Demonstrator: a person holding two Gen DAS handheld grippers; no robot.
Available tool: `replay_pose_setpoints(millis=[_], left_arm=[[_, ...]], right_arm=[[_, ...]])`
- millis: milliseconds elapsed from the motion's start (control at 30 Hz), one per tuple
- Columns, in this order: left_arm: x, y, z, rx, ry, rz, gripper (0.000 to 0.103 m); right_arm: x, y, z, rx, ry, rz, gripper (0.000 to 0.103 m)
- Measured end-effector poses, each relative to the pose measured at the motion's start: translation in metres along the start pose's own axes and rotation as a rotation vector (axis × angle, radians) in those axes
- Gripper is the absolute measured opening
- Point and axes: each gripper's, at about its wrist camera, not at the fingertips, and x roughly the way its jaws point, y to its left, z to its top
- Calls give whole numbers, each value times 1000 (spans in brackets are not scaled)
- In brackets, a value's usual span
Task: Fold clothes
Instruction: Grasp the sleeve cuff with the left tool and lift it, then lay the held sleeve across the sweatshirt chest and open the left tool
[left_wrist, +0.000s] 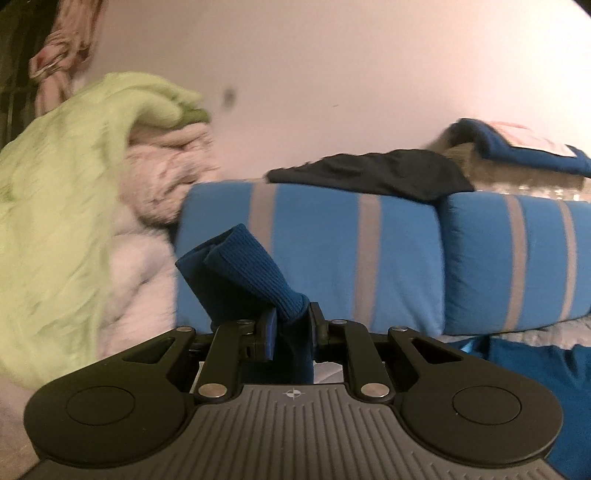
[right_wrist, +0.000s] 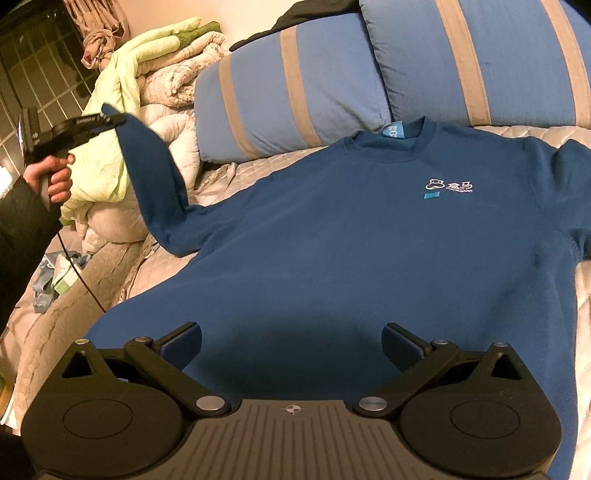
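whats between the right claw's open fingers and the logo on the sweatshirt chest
Only bare blue sweatshirt fabric lies between the right claw and the logo, as the right wrist view shows.

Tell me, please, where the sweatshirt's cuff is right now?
The cuff is pinched in the left claw, lifted off the bed at the right-wrist view's left, near the green quilt.

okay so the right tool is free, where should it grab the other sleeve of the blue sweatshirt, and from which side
Probably at the cuff end, though that end runs out of the right wrist view. The sleeve lies flat on the bed, spread outward from the sweatshirt, so the open right tool should come in low from the outer side and pinch the edge. The left tool holds its sleeve by the ribbed cuff the same way.
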Motion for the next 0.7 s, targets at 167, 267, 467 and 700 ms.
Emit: replay_pose_setpoints(millis=[167, 267, 467, 700], left_arm=[[6, -41, 9, 41, -16, -72, 17], [10, -68, 13, 70, -23, -124, 17], [16, -134, 6, 157, -33, -259, 17], [13, -223, -25, 306, -40, -399, 28]], right_arm=[[0, -2, 0, 11, -4, 7, 103], [-1, -3, 0, 18, -6, 11, 103], [0, -3, 0, 22, -8, 9, 103], [-2, -3, -3, 31, -25, 3, 103]])
